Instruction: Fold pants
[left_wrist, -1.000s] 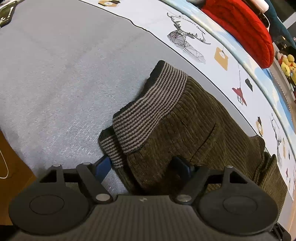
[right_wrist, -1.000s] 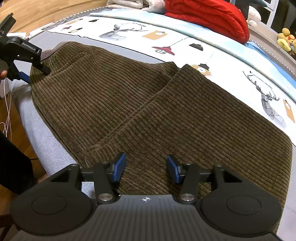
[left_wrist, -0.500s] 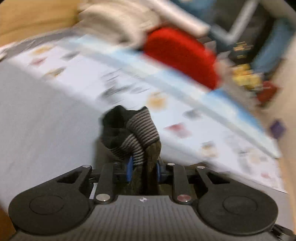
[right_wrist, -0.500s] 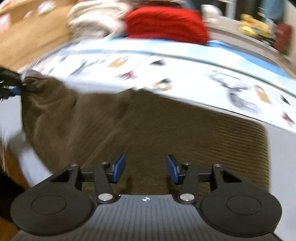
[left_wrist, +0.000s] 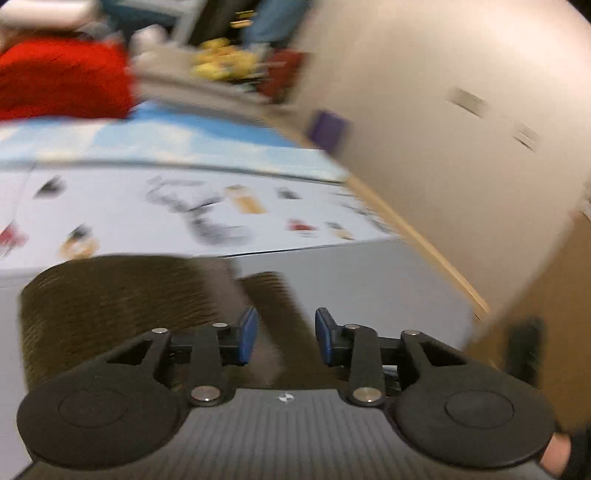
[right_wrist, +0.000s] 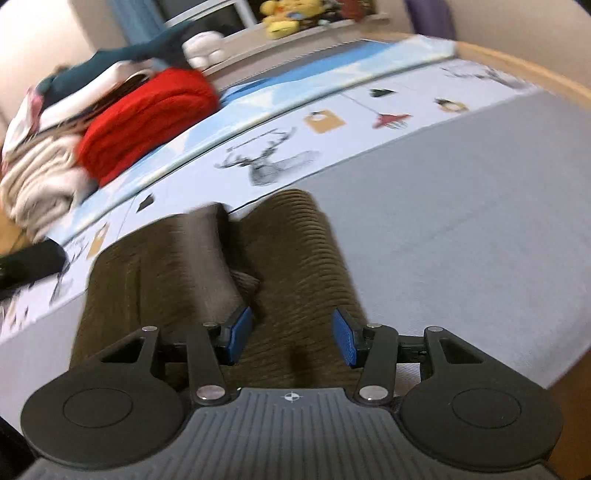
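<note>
While the brown corduroy pants (right_wrist: 303, 258) lie doubled on the grey bed (right_wrist: 461, 229), we judge them soft and limp — best pinched at an edge or the waistband — with the left hand-held gripper (left_wrist: 284, 336) opening and the right hand-held gripper (right_wrist: 291, 336) agape, both empty.

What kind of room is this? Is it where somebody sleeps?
Probably a bedroom. The brown corduroy pants lie on a bed with a grey cover and a deer-print white sheet, a red folded blanket is piled beyond, and yellow plush toys sit behind.
</note>
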